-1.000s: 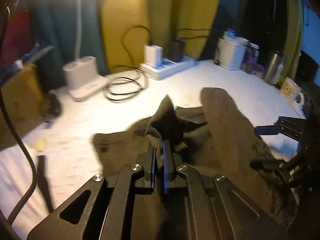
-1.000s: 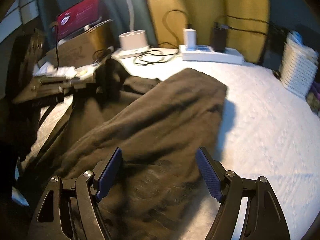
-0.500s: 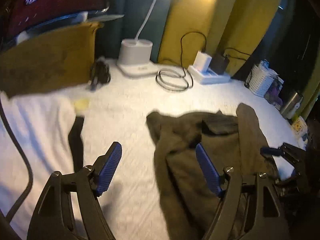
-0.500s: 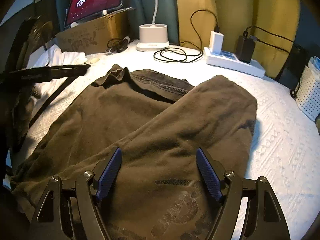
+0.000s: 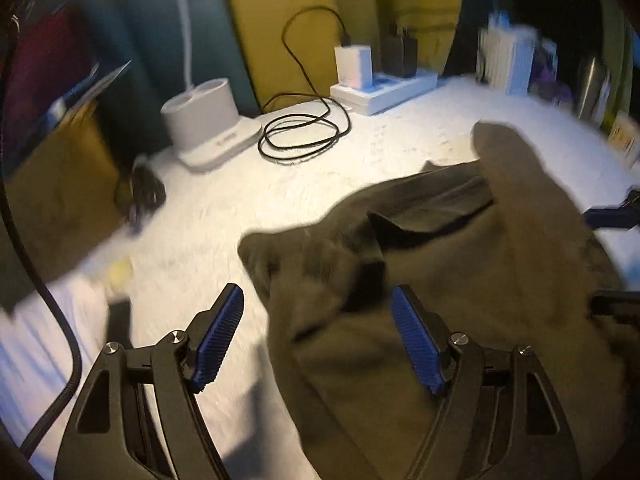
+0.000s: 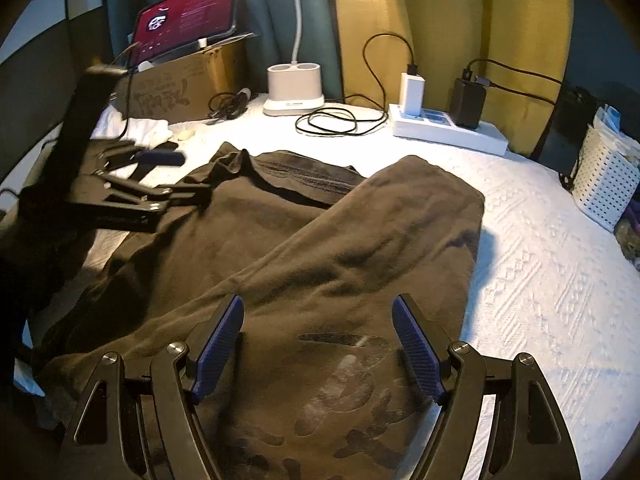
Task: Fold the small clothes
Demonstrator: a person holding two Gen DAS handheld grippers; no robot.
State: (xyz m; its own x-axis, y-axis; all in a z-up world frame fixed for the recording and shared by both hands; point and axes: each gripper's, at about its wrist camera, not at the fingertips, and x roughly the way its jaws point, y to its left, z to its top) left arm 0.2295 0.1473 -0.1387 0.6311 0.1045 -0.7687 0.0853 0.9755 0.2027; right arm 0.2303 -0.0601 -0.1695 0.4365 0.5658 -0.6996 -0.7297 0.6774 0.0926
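With both tongs, left [image 5: 316,338] and right [image 6: 318,346], gaping empty above the dark olive cotton T-shirt [image 6: 304,240] on the white quilted bed [image 6: 540,280], the left should pinch the rumpled left sleeve edge cleanly, one layer only, before folding inward.

Pretty clearly someone's bedroom at home: a bed with a white textured bedspread [image 6: 532,280], yellow and teal curtains [image 6: 440,20] behind, a power strip [image 6: 448,130] with chargers, a tablet [image 6: 186,16] on a cardboard box [image 6: 176,88], and a white storage basket [image 6: 604,176].

Dim warm light from top, heavy motion blur in left view, fisheye-dark corners.
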